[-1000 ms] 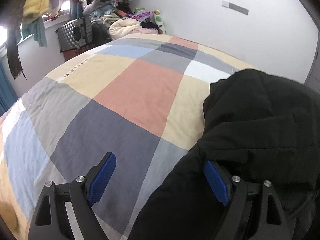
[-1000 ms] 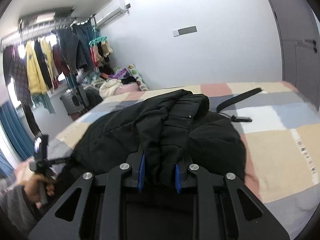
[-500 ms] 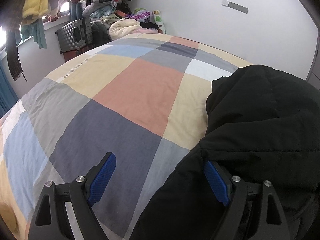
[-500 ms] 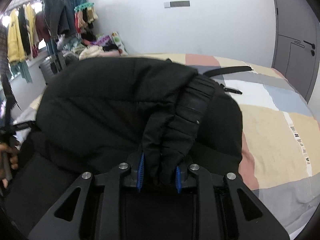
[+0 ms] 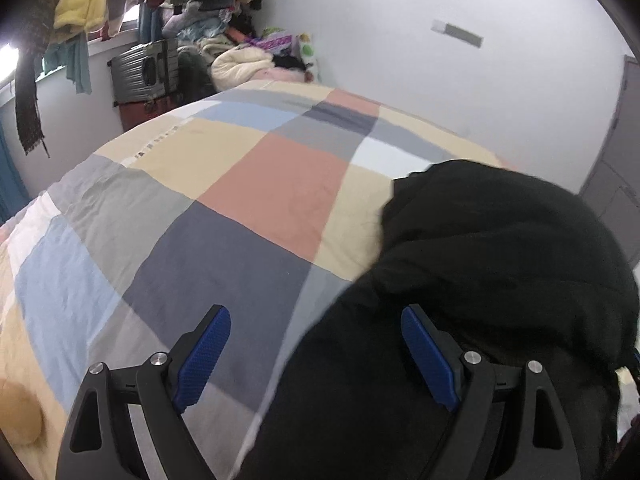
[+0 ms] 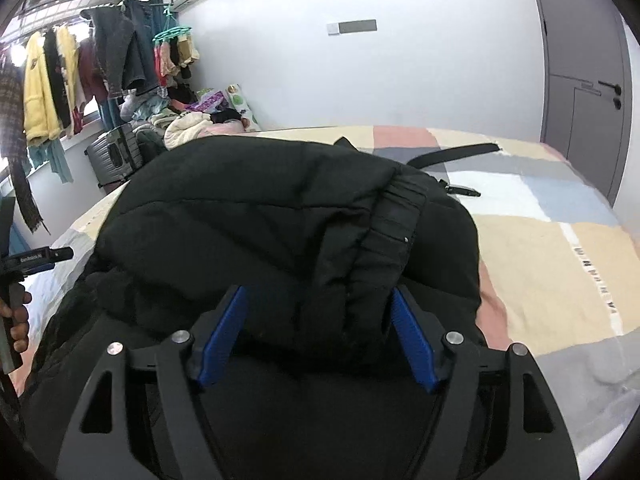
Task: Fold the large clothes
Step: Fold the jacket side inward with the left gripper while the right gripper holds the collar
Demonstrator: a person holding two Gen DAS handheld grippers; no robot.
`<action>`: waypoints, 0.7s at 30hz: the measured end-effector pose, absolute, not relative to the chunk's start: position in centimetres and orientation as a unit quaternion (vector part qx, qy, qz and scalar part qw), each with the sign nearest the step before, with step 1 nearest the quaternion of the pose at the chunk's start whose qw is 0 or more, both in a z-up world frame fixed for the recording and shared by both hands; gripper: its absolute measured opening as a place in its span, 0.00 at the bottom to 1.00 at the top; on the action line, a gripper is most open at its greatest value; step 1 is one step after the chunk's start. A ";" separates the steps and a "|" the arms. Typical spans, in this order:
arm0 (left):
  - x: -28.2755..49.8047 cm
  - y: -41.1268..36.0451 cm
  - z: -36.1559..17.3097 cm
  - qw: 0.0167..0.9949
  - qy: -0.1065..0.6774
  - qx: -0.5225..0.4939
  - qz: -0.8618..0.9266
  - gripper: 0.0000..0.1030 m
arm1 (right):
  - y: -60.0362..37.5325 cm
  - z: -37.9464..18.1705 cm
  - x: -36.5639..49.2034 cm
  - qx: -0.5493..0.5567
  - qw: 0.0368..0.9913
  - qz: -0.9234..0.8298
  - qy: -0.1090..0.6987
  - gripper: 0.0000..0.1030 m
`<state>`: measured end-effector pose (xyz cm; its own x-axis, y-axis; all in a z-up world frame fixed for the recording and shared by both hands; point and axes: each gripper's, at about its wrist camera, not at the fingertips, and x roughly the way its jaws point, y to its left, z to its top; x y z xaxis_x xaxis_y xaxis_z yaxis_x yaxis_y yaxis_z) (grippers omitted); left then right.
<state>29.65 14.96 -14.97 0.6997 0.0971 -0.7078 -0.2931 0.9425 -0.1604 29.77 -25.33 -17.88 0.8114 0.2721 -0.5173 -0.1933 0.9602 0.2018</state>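
Observation:
A large black padded jacket [image 6: 280, 216] lies bunched on the checked bedspread [image 5: 224, 208]. In the right wrist view its folded-over sleeve with a ribbed cuff [image 6: 392, 216] rests between the blue pads of my right gripper [image 6: 318, 312], whose jaws stand wide open around the fabric. In the left wrist view the jacket [image 5: 500, 260] fills the lower right. My left gripper [image 5: 316, 336] is open, its right pad [image 5: 424, 356] against the jacket's edge and its left pad over the bedspread.
A black strap [image 6: 456, 154] and a buckle [image 6: 460, 189] lie on the bed beyond the jacket. Clothes hang on a rail [image 6: 80, 68] at the left wall, above a grey suitcase [image 5: 146, 68] and a pile of clothes [image 5: 248, 60]. A grey door [image 6: 588, 112] stands at the right.
My right gripper has opened and let go of the jacket's sleeve, which now lies loose between the pads. The jacket has settled lower on the bed. My left gripper has stayed open.

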 end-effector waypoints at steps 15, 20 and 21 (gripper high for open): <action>19.7 15.2 -11.8 0.913 0.360 -0.190 0.016 0.85 | -27.9 -11.4 15.4 0.083 0.965 0.118 0.219 0.72; 18.0 15.3 -11.4 0.902 0.380 -0.205 -0.023 0.85 | -31.1 -11.2 13.1 0.115 0.958 0.094 0.246 0.72; 17.8 15.2 -11.4 0.897 0.390 -0.205 -0.032 0.85 | -31.9 -11.7 12.9 0.127 0.953 0.091 0.260 0.73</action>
<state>17.79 15.17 -11.42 0.6931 -0.2165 -0.6876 -0.1033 0.9141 -0.3920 12.92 -31.89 -11.68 0.8486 0.2399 -0.4716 -0.1083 0.9512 0.2889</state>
